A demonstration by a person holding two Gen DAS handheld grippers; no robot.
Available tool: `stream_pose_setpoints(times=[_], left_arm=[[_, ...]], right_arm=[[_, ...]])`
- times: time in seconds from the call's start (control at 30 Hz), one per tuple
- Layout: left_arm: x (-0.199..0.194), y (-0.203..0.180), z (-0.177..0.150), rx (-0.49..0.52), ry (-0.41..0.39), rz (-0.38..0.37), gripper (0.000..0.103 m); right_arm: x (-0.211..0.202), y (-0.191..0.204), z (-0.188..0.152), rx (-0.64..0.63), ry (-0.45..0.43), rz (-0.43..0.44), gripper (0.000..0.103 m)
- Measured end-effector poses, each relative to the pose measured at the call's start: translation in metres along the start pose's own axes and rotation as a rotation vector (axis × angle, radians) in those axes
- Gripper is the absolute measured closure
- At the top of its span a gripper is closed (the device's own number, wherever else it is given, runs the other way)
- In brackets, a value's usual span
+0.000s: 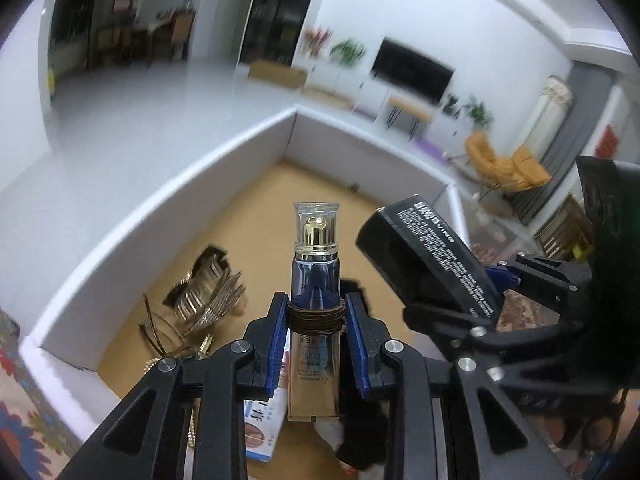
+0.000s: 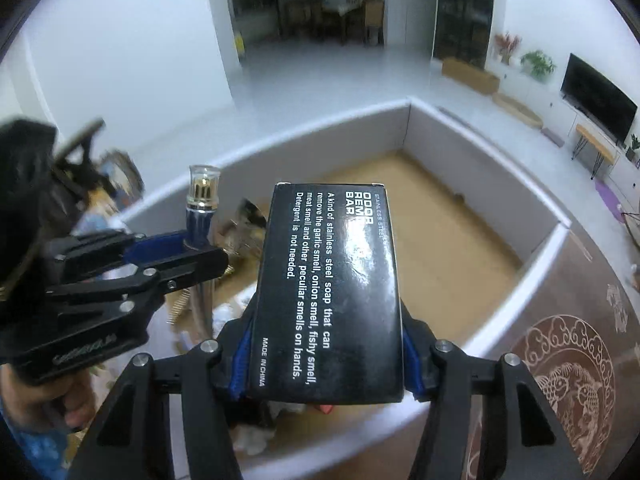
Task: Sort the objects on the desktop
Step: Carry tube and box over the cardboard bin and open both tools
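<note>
Left wrist view: my left hand-held gripper (image 1: 316, 344) clamps a pump bottle (image 1: 315, 300) above the white tray (image 1: 120, 240); my right hand-held gripper (image 2: 326, 364) pinches the black box (image 2: 328, 292). Risk: top-heavy bottle (glossy) slipping, grippers colliding.

White-walled box (image 1: 168, 216), tan cardboard floor (image 2: 448, 264), sits on patterned brown tabletop (image 2: 568, 320) with pale fish medallion. Inside box, relative to far corner (image 1: 294, 128): stretch nearest corner bare. Gold-and-black hair clip (image 1: 208, 292) well toward near-left, by left wall. Thin wire-like gold pieces (image 1: 160, 336) just nearer than clip. White-and-blue small carton (image 1: 260, 428) at near end, past clip. Black-and-white soft item (image 1: 360, 440) beside carton, identity unclear.
</note>
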State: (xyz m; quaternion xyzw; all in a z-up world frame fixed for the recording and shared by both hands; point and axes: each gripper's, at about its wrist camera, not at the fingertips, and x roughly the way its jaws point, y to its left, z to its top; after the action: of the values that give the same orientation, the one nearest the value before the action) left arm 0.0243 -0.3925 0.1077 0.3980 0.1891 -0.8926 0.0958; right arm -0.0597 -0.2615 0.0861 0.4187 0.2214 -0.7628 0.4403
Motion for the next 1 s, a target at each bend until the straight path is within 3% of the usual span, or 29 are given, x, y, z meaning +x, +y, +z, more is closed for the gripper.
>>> stream_pose_setpoints(times=[0.2,0.23,0.27,0.33,0.47,0.53,0.6,0.7,0.83,1.0], left_arm=[[0.041,0.014,0.001,-0.062,0.126,0.035,0.069],[0.041,0.015,0.002,-0.068,0.122,0.032,0.055],[0.037,0.016,0.001,-0.072,0.107,0.036,0.031],[0.028,0.015,0.000,-0.077,0.073,0.055,0.006],[0.004,0.011,0.001,-0.077,-0.001,0.114,0.005],[-0.007,0.006,0.003,-0.088,-0.046,0.164,0.005],[-0.015,-0.001,0.001,-0.091,-0.060,0.193,0.005],[-0.017,-0.012,0.003,-0.096,-0.033,0.171,0.000],[-0.025,-0.025,0.000,-0.085,-0.065,0.295,0.000],[-0.037,-0.032,-0.002,-0.070,-0.088,0.378,0.000]], right_arm=[[0.055,-0.024,-0.004,0.042,0.134,-0.045,0.042],[0.058,-0.027,-0.005,0.051,0.143,-0.051,0.037],[0.060,-0.030,-0.005,0.058,0.147,-0.054,0.032],[0.052,-0.037,-0.007,0.058,0.141,-0.049,0.015],[0.022,-0.046,0.002,0.049,0.102,-0.062,0.010],[0.006,-0.052,0.007,0.047,0.092,-0.078,0.000],[-0.004,-0.056,0.011,0.037,0.086,-0.091,0.000],[-0.015,-0.062,0.005,0.037,0.086,-0.116,0.000],[-0.021,-0.067,-0.005,0.052,0.081,-0.113,0.000],[-0.018,-0.062,-0.011,0.039,0.080,-0.105,0.000]])
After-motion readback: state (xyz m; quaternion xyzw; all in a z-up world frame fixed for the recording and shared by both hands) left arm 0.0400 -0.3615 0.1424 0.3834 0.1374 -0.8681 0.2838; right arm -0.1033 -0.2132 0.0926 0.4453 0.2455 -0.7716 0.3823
